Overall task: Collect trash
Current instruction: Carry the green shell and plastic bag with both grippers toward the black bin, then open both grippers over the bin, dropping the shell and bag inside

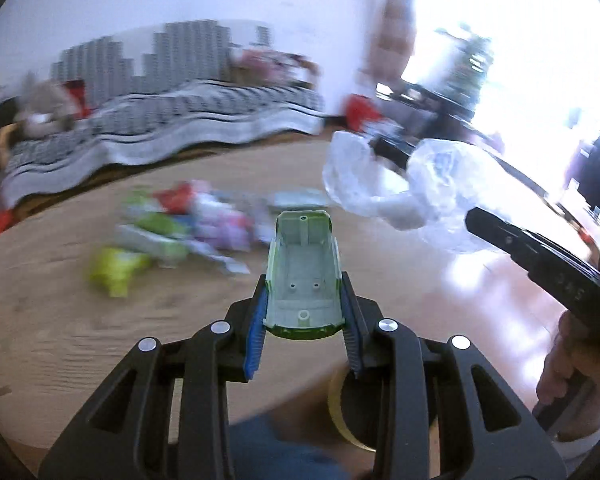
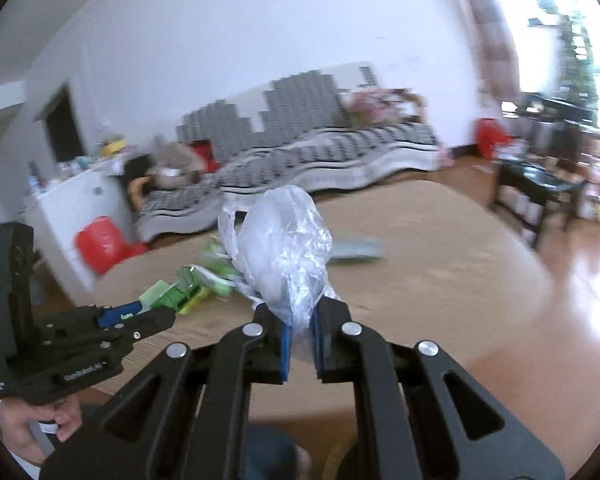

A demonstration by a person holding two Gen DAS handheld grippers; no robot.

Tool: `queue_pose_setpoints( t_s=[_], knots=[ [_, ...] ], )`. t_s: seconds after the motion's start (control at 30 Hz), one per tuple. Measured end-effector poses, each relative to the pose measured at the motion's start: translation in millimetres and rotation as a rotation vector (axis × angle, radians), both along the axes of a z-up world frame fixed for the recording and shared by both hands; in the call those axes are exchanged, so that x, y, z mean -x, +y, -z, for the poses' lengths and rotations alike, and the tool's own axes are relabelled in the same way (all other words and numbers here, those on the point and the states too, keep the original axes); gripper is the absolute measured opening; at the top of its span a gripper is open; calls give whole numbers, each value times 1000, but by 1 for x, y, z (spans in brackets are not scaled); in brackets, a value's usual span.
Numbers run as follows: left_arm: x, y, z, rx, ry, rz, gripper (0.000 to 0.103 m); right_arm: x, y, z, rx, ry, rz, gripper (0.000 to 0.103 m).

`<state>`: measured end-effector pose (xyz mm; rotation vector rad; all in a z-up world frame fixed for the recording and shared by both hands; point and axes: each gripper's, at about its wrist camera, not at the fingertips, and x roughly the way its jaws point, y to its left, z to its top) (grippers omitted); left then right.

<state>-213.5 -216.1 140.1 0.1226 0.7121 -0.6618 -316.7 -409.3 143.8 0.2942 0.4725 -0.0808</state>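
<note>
Left tool [image 1: 305,312]: partly open, clamped on a pale green plastic tray [image 1: 304,276]; the blue-ribbed pads are pressed against the tray's two long sides, and the tray juts forward beyond the fingertips, its hollow side turned up to the camera.
Left tool, seen from the right wrist: the same green piece [image 2: 176,300] is held at its tip, low and to the left of the right tool, above the surface.
Right tool [image 2: 302,340]: clenched almost fully on the gathered neck of a clear plastic bag [image 2: 288,248]; the bag is puffed up ahead of and above the fingertips.
Right tool, seen from the left wrist: it is carried to the right of the left tool, with the bag [image 1: 400,184] hanging off its front end; the hand [image 1: 568,368] around its grip shows at the lower right.
Trash pile [image 1: 172,236]: blurred wrappers in green, red and purple are lying on the wooden surface [image 1: 80,328] ahead and to the left of the left tool, touched by neither tool.
Flat grey-green item [image 2: 356,250]: it is lying on the surface beyond the bag; its kind cannot be told.
Tape roll [image 1: 340,412]: a yellowish roll is seen below the left tool, at the near edge.
</note>
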Motion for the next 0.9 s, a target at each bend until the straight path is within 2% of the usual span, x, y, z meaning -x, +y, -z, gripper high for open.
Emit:
queue_pose_setpoints(
  t_s=[0.1, 0.2, 0.27, 0.33, 0.4, 0.47, 0.57, 0.63, 0.7, 0.9],
  knots=[
    [23, -52, 23, -32, 41, 121, 32, 39, -35, 14, 25, 55, 83, 9],
    [44, -106, 56, -102, 86, 228, 32, 67, -58, 45, 7, 131, 136, 9],
    [49, -127, 85, -163, 124, 282, 32, 71, -72, 88, -63, 229, 146, 9],
    [49, -151, 128, -249, 202, 314, 32, 70, -80, 135, -138, 326, 146, 9],
    [43, -170, 176, -351, 297, 332, 32, 68, -94, 195, -244, 442, 155, 9],
    [35, -181, 218, -431, 385, 335, 33, 65, -95, 230, -266, 514, 162, 9],
    [32, -186, 254, -507, 421, 329, 32, 59, -96, 274, -336, 595, 149, 9],
    [29, -186, 276, -542, 459, 332, 32, 56, -93, 296, -363, 630, 145, 9],
    [24, -191, 290, -576, 459, 336, 32, 53, -91, 307, -370, 650, 144, 9],
    [18, -192, 301, -582, 503, 340, 32, 39, -89, 318, -381, 683, 152, 9]
  ],
)
